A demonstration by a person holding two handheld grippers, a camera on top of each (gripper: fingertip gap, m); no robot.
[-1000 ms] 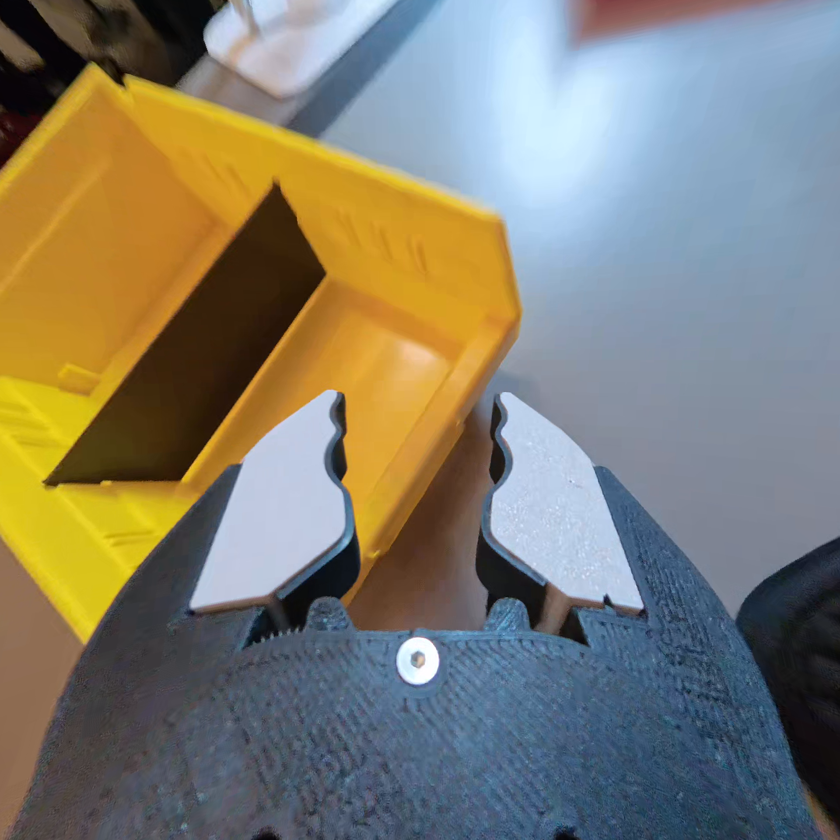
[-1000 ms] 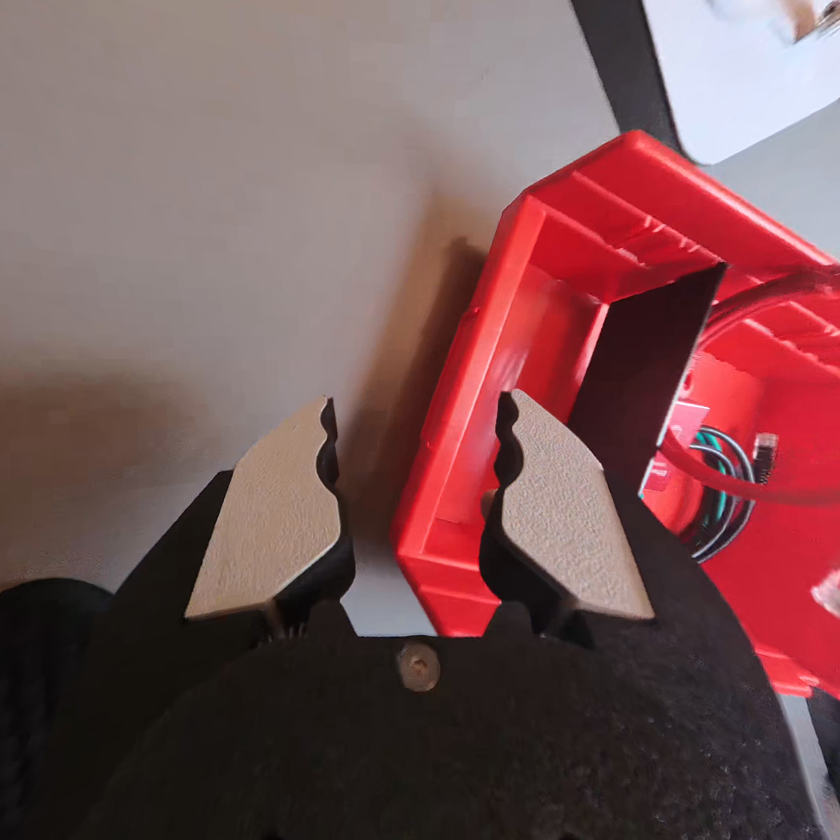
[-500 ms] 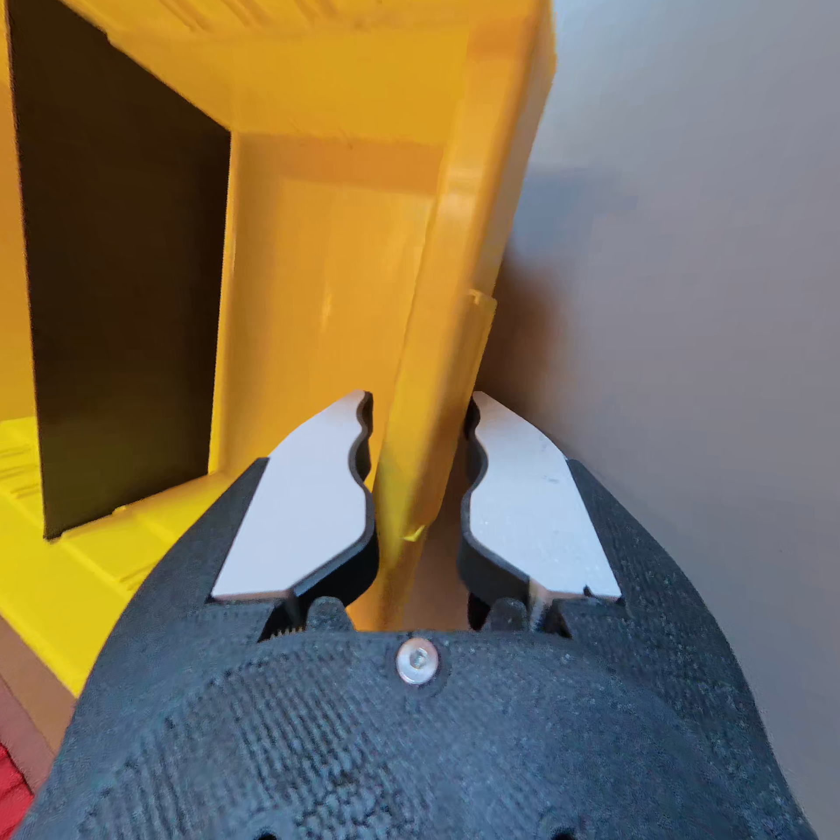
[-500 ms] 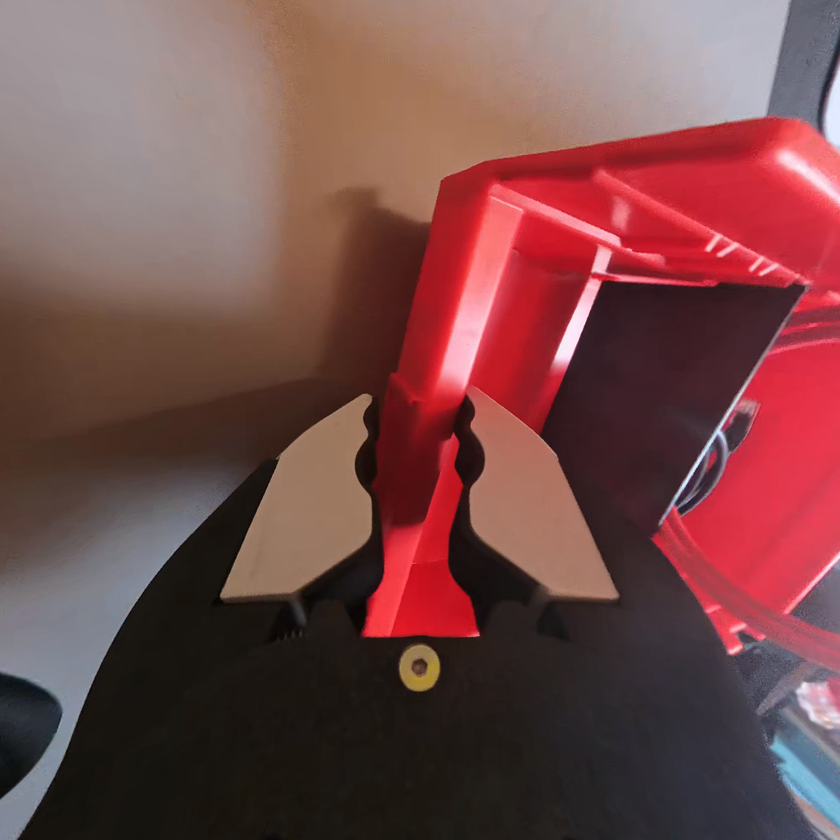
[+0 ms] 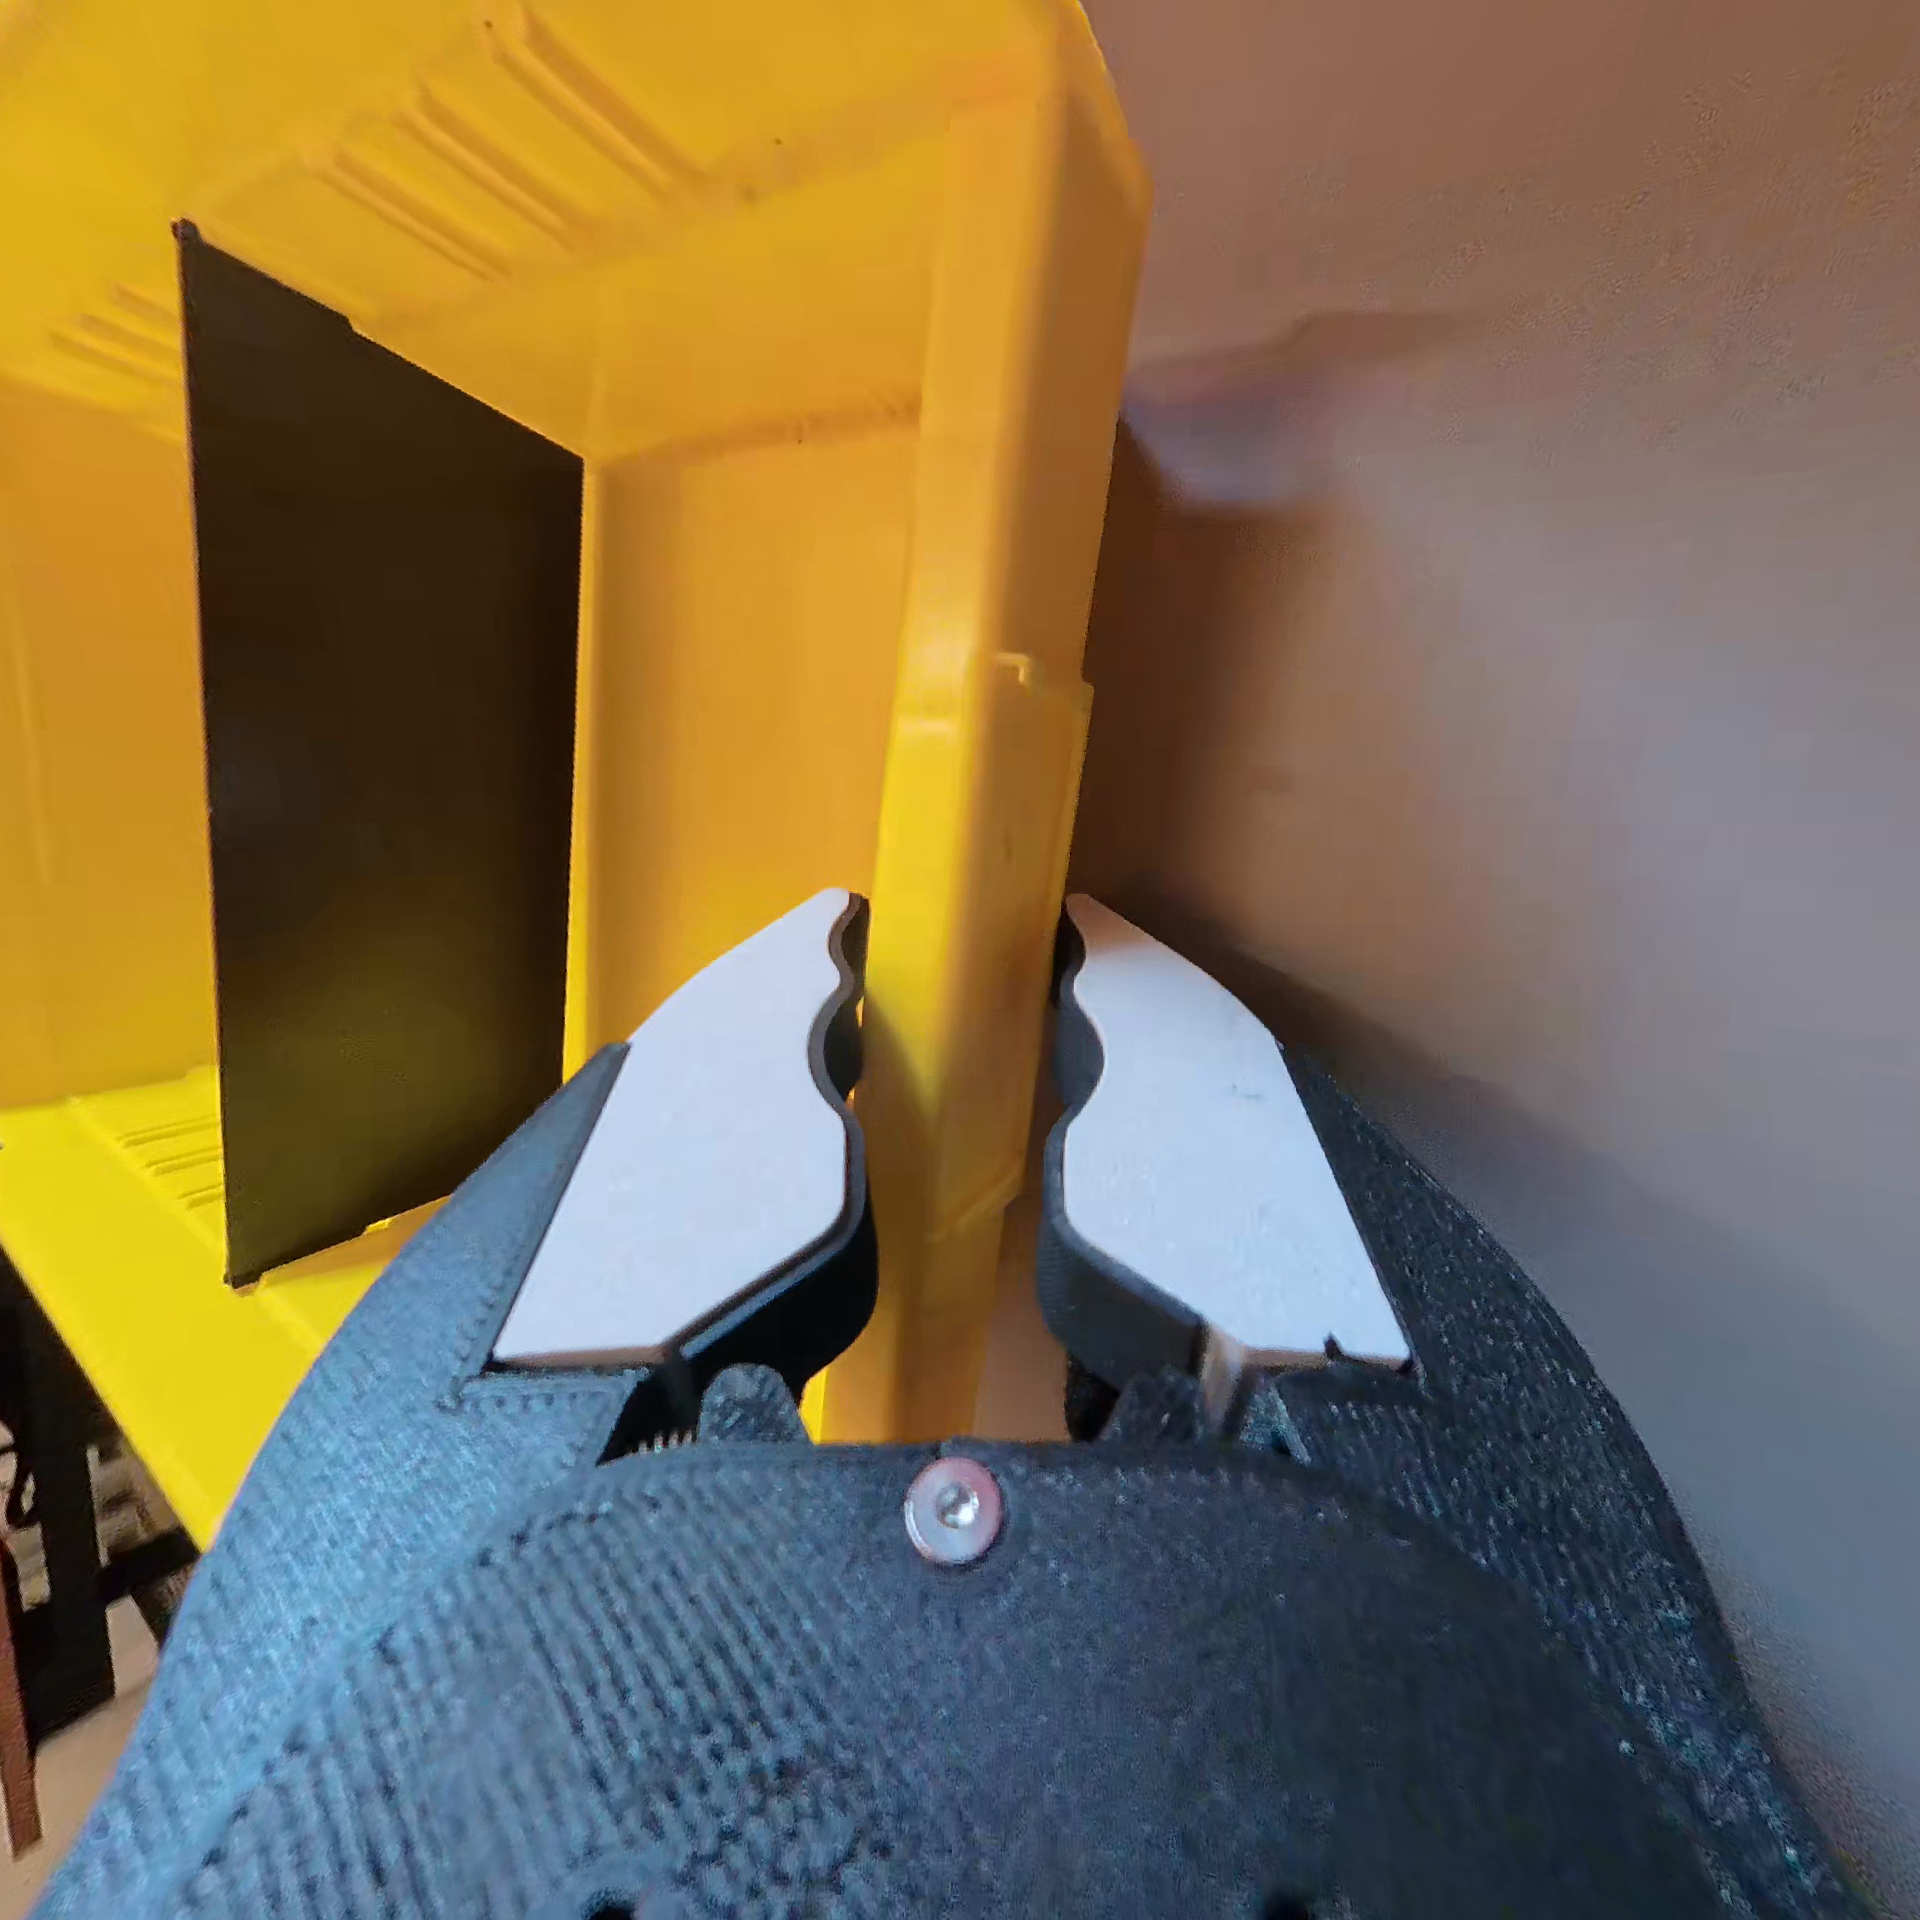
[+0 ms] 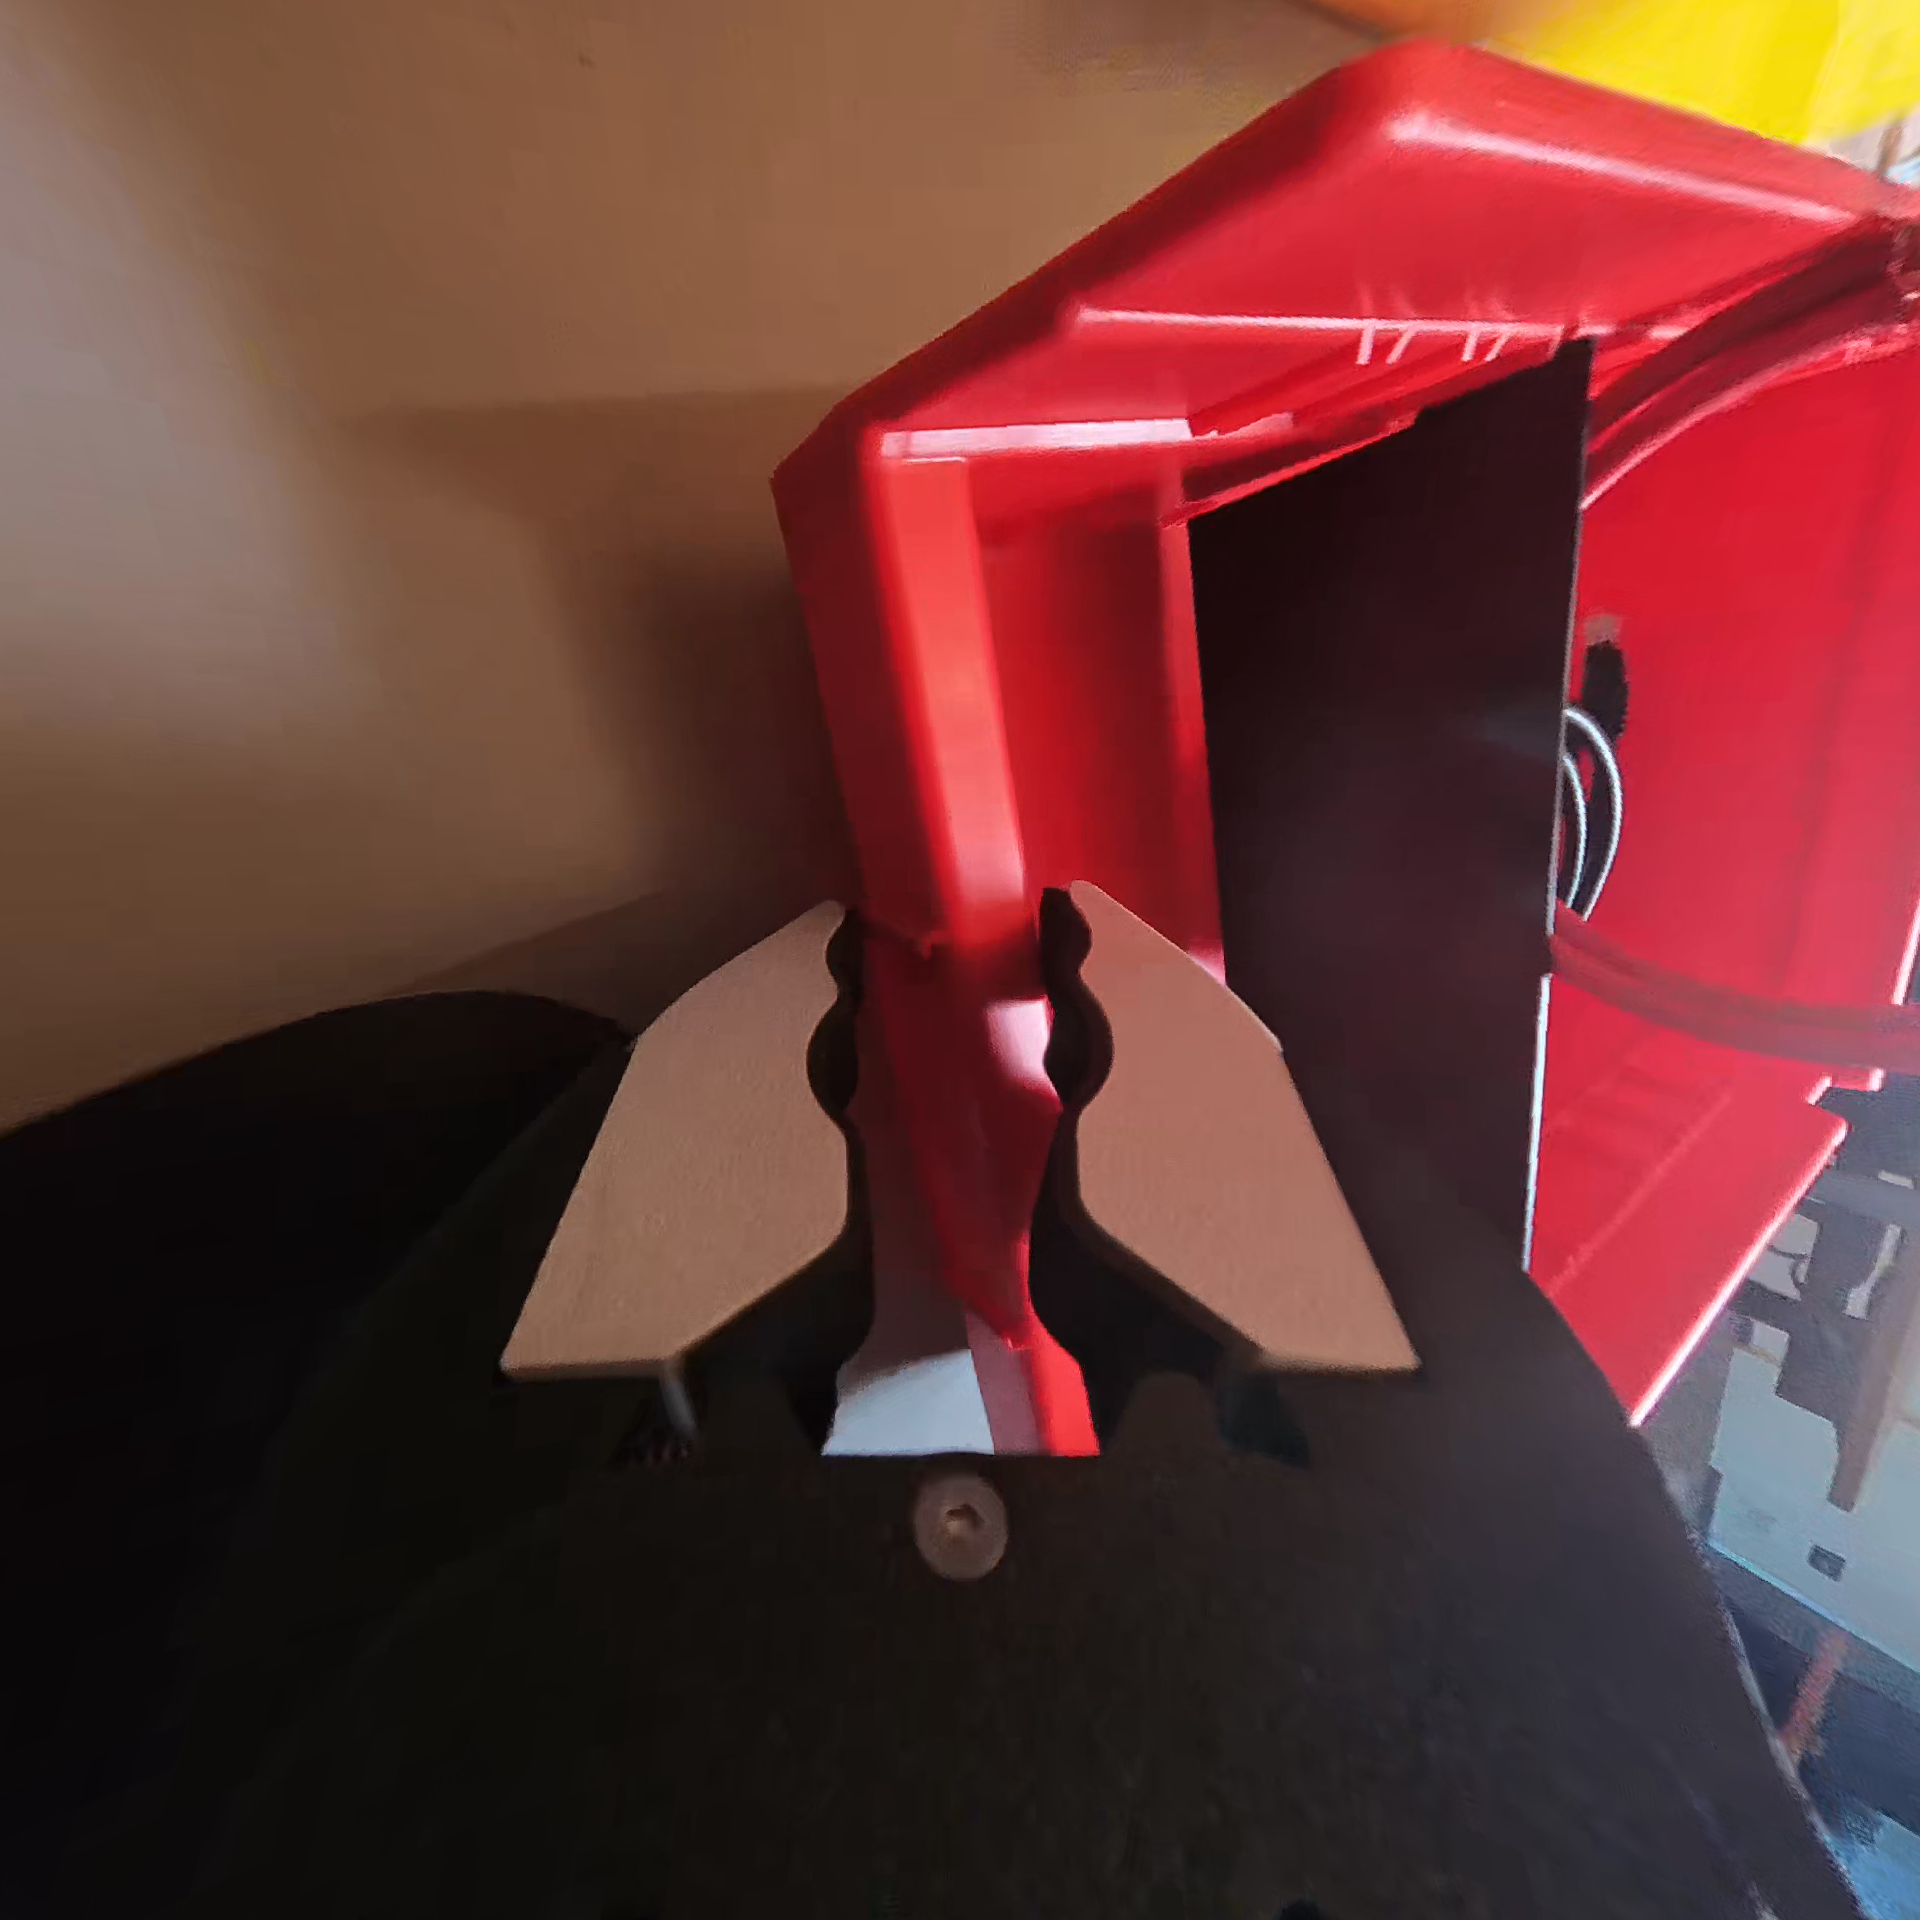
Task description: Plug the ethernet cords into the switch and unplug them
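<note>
My left gripper (image 5: 958, 925) is shut on the side wall of a yellow plastic bin (image 5: 748, 675), which has a black divider (image 5: 384, 748) inside. My right gripper (image 6: 951, 920) is shut on the side wall of a red plastic bin (image 6: 1351, 239), which also has a black divider (image 6: 1382, 831). Behind that divider lie coiled ethernet cords (image 6: 1590, 800) with a plug end and a red cable (image 6: 1714, 1003). Both bins look tilted up in the grip. No switch is in view.
A grey-brown table surface (image 5: 1507, 831) lies right of the yellow bin and, in the right wrist view (image 6: 364, 520), left of the red bin. Floor and furniture legs (image 6: 1829, 1351) show past the red bin. A yellow blur (image 6: 1662, 62) sits at the top.
Both grippers were open beside the bins a second ago. Each has since closed on its bin's side wall, and both bins have tipped up and sit closer in view.
</note>
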